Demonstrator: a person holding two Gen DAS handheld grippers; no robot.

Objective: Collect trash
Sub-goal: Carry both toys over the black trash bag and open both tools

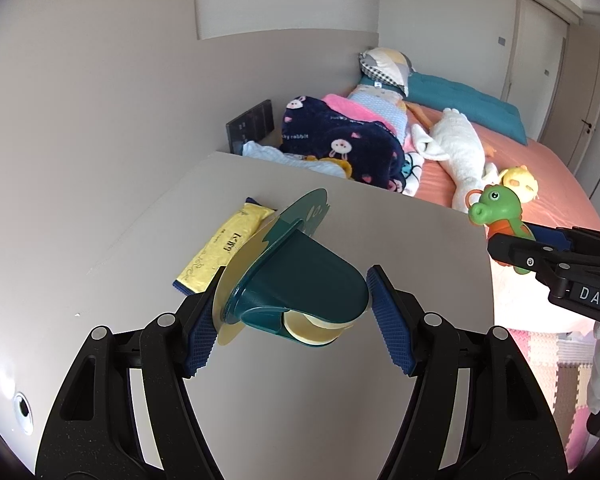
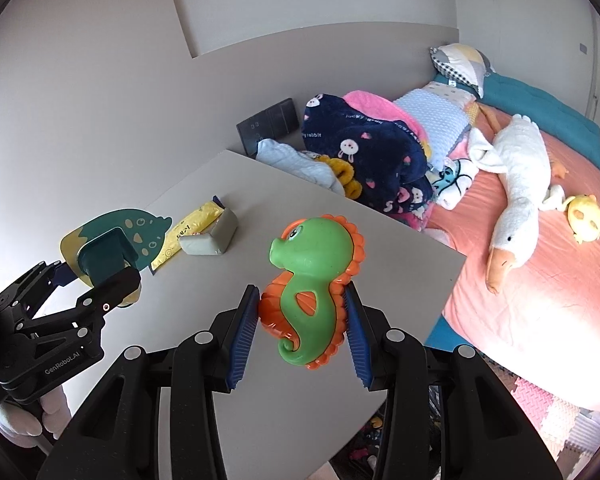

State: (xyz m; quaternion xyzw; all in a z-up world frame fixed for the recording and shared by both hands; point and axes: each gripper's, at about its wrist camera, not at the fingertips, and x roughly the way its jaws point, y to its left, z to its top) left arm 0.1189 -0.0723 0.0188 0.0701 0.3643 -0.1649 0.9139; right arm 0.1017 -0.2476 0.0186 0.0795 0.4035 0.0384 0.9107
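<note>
Fingers (image 2: 350, 320) pinch one seahorse toy (image 2: 312, 284); left gripper (image 1: 292, 320) holds one tape dispenser (image 1: 300, 276).

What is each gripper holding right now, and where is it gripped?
Left gripper: teal tape dispenser, across its body. Right gripper: green seahorse toy, at its lower body.

Green-orange seahorse toy (image 2: 308, 288) upright, lifted above desk (image 2: 300, 400). Teal-yellow tape holder (image 1: 296, 284) tilted, also lifted. Yellow packet (image 1: 216, 252) flat on desk; grey wedge (image 2: 212, 240) beside it.
</note>
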